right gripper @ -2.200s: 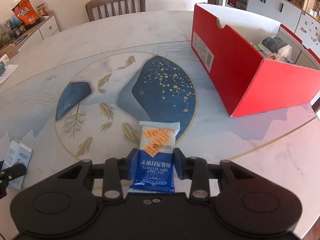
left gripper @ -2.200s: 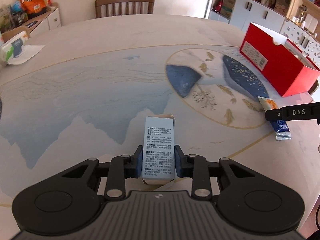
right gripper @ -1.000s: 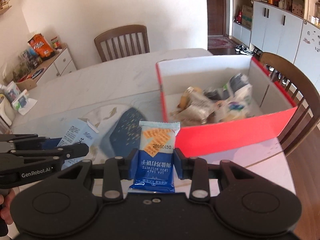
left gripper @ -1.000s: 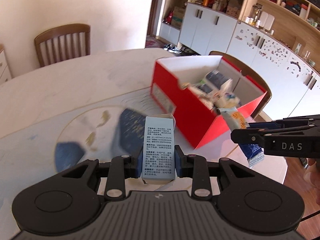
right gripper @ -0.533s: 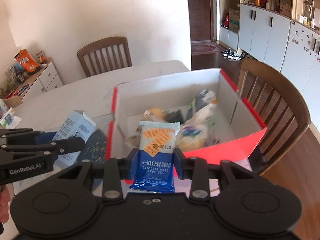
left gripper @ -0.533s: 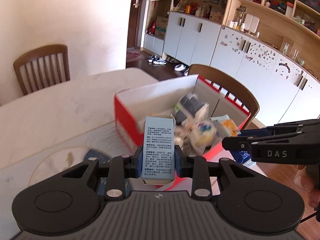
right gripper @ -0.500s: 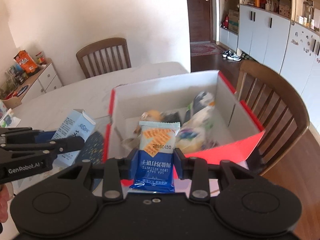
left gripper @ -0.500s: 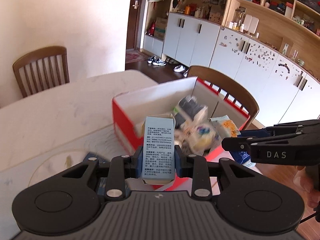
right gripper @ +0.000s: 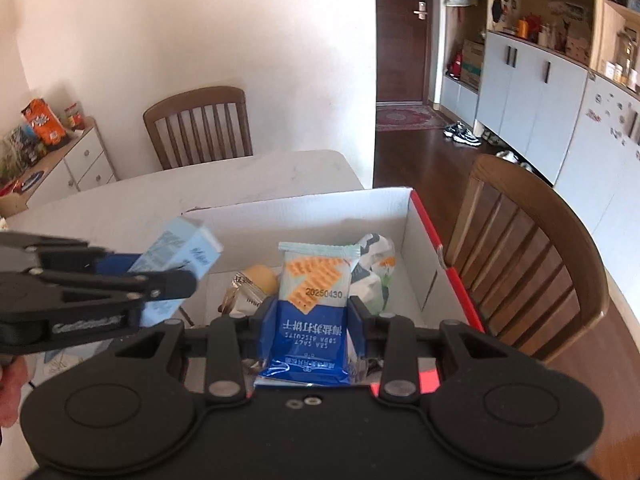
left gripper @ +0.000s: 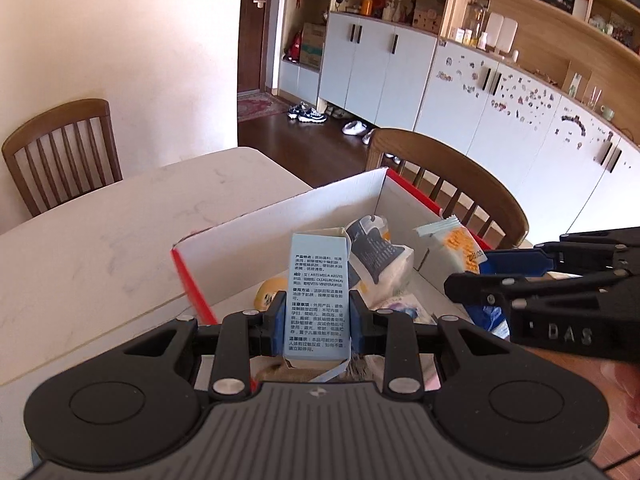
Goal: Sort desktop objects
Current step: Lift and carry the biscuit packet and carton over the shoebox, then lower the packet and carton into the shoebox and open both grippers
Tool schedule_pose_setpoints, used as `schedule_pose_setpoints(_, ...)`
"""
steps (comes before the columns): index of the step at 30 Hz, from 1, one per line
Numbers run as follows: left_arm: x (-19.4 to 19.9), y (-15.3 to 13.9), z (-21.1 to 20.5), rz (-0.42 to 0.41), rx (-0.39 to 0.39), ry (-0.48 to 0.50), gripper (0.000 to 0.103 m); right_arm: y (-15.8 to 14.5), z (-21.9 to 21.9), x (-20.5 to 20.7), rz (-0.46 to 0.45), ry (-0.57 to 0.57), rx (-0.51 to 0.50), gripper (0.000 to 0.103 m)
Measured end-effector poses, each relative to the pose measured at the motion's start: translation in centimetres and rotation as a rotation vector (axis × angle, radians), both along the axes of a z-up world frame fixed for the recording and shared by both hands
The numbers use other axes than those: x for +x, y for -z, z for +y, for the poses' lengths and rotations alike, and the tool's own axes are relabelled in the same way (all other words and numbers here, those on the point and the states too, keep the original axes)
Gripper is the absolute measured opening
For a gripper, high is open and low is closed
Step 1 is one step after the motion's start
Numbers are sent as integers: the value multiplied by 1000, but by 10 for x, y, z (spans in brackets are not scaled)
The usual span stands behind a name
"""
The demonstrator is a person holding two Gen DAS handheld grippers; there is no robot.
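My left gripper [left gripper: 318, 320] is shut on a pale blue carton [left gripper: 318, 296] with printed text and holds it over the open red box [left gripper: 280, 216]. My right gripper [right gripper: 310, 320] is shut on a blue and white biscuit packet [right gripper: 312, 312], also held over the red box [right gripper: 424, 220]. Each gripper shows in the other's view: the right one with its biscuit packet [left gripper: 456, 246] at the right, the left one with its carton [right gripper: 176, 264] at the left. Several wrapped snacks [right gripper: 372, 264] lie inside the box.
The box stands near the edge of a white marble table [left gripper: 100, 240]. A wooden chair [right gripper: 532, 248] stands just beyond the box, another chair [right gripper: 200, 128] at the table's far side. Cabinets [left gripper: 500, 112] line the right wall.
Both grippers have lifted their items off the table and carried them to the red box; they now hover above its open inside.
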State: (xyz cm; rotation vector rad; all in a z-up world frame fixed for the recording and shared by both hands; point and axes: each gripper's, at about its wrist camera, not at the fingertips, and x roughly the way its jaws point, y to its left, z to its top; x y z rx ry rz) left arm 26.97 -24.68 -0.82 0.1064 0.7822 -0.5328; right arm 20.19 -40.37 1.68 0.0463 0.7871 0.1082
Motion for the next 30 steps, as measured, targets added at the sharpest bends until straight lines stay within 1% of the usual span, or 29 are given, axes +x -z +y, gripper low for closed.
schedule_pose_setpoints(6,26,10,-13,30,13,-11,29,10,1,20,7,-31,-30,36)
schedule_pose_setpoints(10,39,20,-21,44,36,-19,29,21,2,32,42,-46,-27,36)
schedule_pose_setpoints(14,50,30,-26,66,55,-26,29,30,2,40,55,-60,-43,36)
schedule_pose_setpoints(18,56,40,-31,77,81,-18,29,39,3,48,75,-68,-56,36)
schedule_pose_setpoints(21,59,47,-33,86,89,-22,29,48,3,55,101,-77,-62,36)
schedule_pose_setpoints(23,60,50,-34,92,91,-20,29,52,6,58,106,-86,-79,36)
schedule_pose_setpoints(30,65,59,-39,112,103,-13,29,65,7,65,125,-116,-92,36)
